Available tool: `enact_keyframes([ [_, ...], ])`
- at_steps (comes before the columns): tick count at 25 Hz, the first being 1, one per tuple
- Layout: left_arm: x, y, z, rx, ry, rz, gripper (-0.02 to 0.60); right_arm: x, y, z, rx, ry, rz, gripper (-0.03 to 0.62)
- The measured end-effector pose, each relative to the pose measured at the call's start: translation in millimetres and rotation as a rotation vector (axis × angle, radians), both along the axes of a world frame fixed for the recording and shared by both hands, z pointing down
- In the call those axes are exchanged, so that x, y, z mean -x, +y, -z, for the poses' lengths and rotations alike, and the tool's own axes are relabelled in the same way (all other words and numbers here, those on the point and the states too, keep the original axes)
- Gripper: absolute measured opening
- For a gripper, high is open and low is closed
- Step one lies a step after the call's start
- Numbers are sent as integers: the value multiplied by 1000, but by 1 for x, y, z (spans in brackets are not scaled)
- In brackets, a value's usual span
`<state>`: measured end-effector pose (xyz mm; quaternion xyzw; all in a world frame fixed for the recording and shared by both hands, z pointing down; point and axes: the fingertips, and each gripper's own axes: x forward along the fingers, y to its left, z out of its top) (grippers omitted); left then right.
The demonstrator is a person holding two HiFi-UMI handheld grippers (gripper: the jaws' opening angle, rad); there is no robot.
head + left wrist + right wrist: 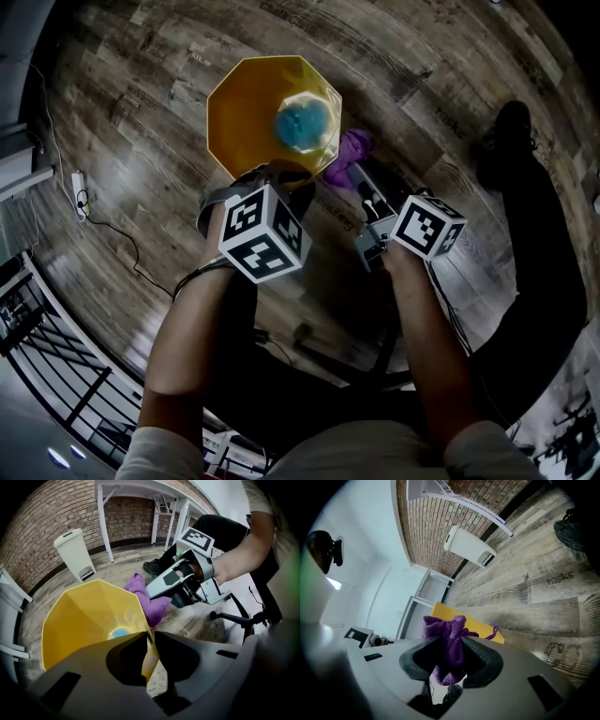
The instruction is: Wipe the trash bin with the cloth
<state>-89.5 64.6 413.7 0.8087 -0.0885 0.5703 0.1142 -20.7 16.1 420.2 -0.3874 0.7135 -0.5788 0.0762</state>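
Floor (pixel 422 84): worn grey-brown wood planks with faint print on some boards, running under everything.
Brick wall (pixel 42 527): dark red brick behind the work spot, with a white table frame (pixel 154 508) standing against it.
Person: bare forearms reach down into the head view, one to each gripper; a dark shoe (pixel 511 127) is planted on the planks to the right.
White bin (pixel 74 552): a lidded pedal bin, upright near the brick wall and well apart from the yellow one.
Trash bin (pixel 244 112): yellow and many-sided, standing open on the floor right in front of the person; a pale blue patch (pixel 302 122) shows at its bottom.
Left gripper (pixel 150 639): pointing steeply down at the near side of the bin, its jaws pinched on the yellow rim wall, one jaw inside and one outside.
Right gripper (pixel 451 651): held more level at the bin's right, its jaws clamped on a bunched wad of cloth.
Cloth (pixel 349 155): purple and crumpled, sticking out past the right jaws' tips, just beside the outer edge of the bin's rim; I can't tell whether it touches the plastic.
Power strip (pixel 80 192): white, on the floor far to the left, with a thin cable trailing from it.
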Motion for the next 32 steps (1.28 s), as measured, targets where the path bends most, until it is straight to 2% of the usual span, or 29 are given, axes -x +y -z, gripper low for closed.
enact_keyframes([
  [9,-3,-2,1,6,21,18,54,1,-2,-37,50,81,40,130],
  [22,-8,-5,1,15,35,55,54,7,-1,-114,187,191,103,130],
  [32,-8,-5,2,15,39,68,54,12,-6,-163,244,259,152,130],
])
